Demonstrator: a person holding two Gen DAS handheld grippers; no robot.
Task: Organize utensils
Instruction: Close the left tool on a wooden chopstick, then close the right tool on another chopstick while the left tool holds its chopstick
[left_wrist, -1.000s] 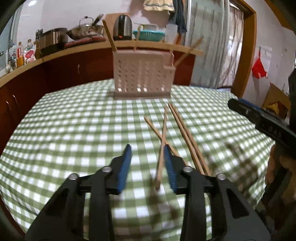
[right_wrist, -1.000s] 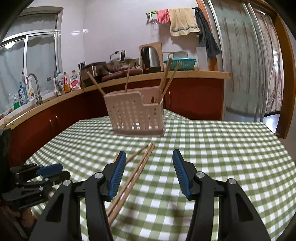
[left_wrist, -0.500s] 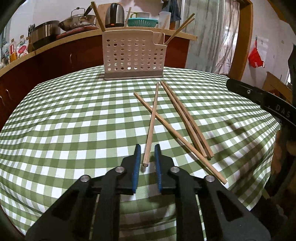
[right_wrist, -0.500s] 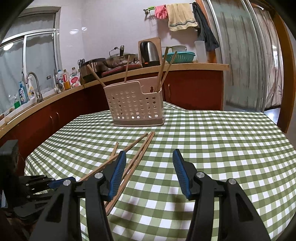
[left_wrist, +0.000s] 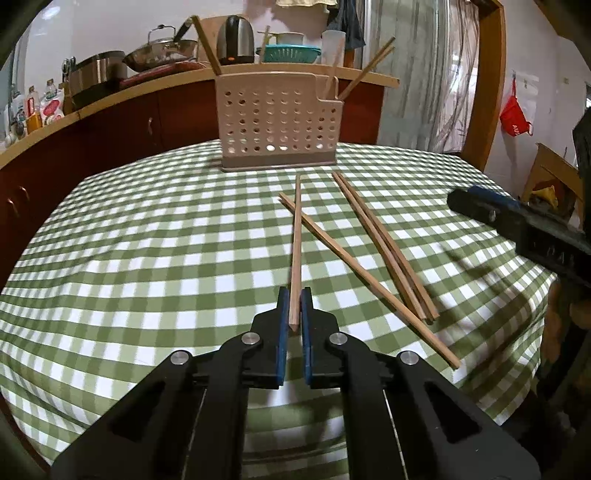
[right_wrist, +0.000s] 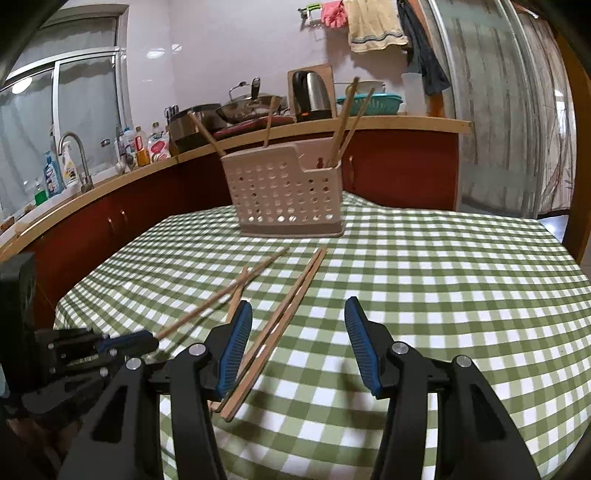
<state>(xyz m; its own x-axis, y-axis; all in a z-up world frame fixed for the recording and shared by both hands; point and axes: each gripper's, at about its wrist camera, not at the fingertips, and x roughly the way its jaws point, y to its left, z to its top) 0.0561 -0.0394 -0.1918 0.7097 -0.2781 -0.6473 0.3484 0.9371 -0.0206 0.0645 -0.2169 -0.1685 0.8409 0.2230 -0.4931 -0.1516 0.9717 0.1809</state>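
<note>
Already the left gripper (left_wrist: 294, 308) is pinching the near end of one chopstick (left_wrist: 296, 236), which crosses a second (left_wrist: 354, 262) on the checked tablecloth (left_wrist: 147, 258). Just beside them lies a pair of chopsticks (left_wrist: 384, 247). The right gripper (right_wrist: 299, 347) hangs spread and empty above that pair. Several sticks (four, I think) already stand in the perforated holder (left_wrist: 277, 125); four remain, by my reckoning.

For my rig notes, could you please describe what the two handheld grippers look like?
Both look alike: the left gripper and right gripper have matte black angular linkage arms with triangular cut-outs, round silver pivot bolts, and narrow blue ribbed pads. Pale lettering, too blurred to read, marks the right gripper's side in the left view.
</note>
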